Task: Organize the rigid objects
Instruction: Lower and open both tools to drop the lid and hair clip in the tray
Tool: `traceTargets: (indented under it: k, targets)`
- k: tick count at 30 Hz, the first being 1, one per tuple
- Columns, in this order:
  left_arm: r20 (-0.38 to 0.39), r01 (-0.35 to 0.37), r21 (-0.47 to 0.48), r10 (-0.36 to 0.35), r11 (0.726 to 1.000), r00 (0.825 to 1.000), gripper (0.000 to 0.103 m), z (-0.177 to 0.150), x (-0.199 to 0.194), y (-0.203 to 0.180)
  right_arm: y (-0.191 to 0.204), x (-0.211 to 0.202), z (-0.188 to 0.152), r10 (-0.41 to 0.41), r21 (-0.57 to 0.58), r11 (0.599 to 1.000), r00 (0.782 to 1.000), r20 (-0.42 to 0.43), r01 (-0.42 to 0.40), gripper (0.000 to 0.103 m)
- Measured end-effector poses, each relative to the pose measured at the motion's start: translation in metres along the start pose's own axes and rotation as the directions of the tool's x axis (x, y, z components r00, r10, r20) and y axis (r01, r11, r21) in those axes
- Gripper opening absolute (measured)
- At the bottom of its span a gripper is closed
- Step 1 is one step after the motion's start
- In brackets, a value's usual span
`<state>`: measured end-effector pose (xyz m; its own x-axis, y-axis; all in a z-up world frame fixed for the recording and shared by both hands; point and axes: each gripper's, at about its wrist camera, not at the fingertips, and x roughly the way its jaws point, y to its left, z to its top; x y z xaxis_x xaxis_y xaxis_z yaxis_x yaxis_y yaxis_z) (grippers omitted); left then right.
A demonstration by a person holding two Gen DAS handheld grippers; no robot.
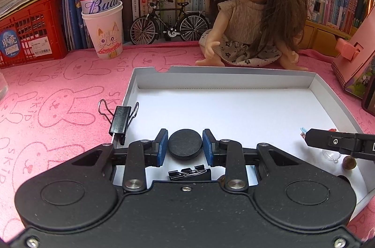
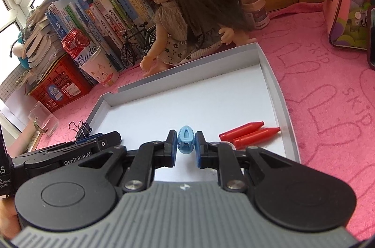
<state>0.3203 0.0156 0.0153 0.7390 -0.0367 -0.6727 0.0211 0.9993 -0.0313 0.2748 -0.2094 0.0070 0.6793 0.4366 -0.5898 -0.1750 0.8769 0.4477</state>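
We have a black disc [image 1: 185, 144] clamped between the left gripper [image 1: 185, 144] pads, low over the near part of the white tray [image 1: 225, 77]. Disc looks stiff, smooth, dense, probably slippery at the rim; pads sit on opposite rim sides, which we judge the right hold. The right gripper [image 2: 186, 142] is closed on a small blue clip [image 2: 186, 140], pinched across its sides; it looks light, hard plastic, easy to twist if squeezed off-centre. It also hangs over the tray's near floor.

Both tools tilt downward toward the tray floor, side by side, the right one's tip visible at right of the left tool.

Just below the left fingers lie small black binder clips [image 1: 188, 174]; to its left a bigger binder clip [image 1: 119, 120] sits on the tray wall. Right of the right tool lie two red crayons [image 2: 248, 134], touching. Beyond the tray: doll [image 1: 253, 13], toy bike [image 1: 170, 24], can in a cup [image 1: 103, 16].
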Motion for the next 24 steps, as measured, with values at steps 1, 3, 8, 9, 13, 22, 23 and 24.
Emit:
traceTargets:
  k: [1,3,8,9,13,22,23,24]
  targets:
    - [0.001,-0.001,0.002,0.001,1.0,1.0,0.03,-0.0006,0.0,-0.0002,0.0002,0.0001,-0.0001,-0.002,-0.001,1.0,1.0,0.0,0.002,0.02]
    - [0.003,-0.003,0.007,0.003,1.0,1.0,0.03,-0.0012,0.0002,-0.0008,0.0003,0.0004,-0.0005,-0.004,0.0,1.0,1.0,-0.001,0.004,0.02]
    - [0.004,-0.009,0.018,0.009,1.0,1.0,0.03,-0.0024,0.0006,-0.0022,-0.0005,0.0026,-0.0014,-0.007,0.007,1.0,1.0,-0.01,0.007,0.022]
    - [0.004,-0.011,0.02,0.011,1.0,1.0,0.03,-0.0023,0.0006,-0.0025,-0.0003,0.0028,-0.0013,-0.008,0.006,1.0,1.0,-0.012,0.008,0.023]
    - [0.002,-0.002,0.015,0.002,1.0,1.0,0.03,-0.0017,0.0001,-0.0027,0.0013,0.0018,-0.0001,-0.008,-0.001,1.0,1.0,-0.009,0.008,0.024]
    - [0.013,-0.004,0.019,0.004,1.0,1.0,0.042,-0.0032,-0.0071,-0.0048,0.0032,-0.0039,-0.0015,-0.006,-0.006,1.0,1.0,0.0,0.006,0.024]
    - [0.014,-0.005,0.02,0.005,1.0,1.0,0.043,-0.0034,-0.0081,-0.0049,0.0034,-0.0051,-0.0018,-0.007,-0.008,1.0,1.0,0.002,0.007,0.024]
    - [0.016,-0.007,0.021,0.006,1.0,1.0,0.044,-0.0035,-0.0093,-0.005,0.0037,-0.0064,-0.0021,-0.01,-0.01,1.0,1.0,0.005,0.01,0.024]
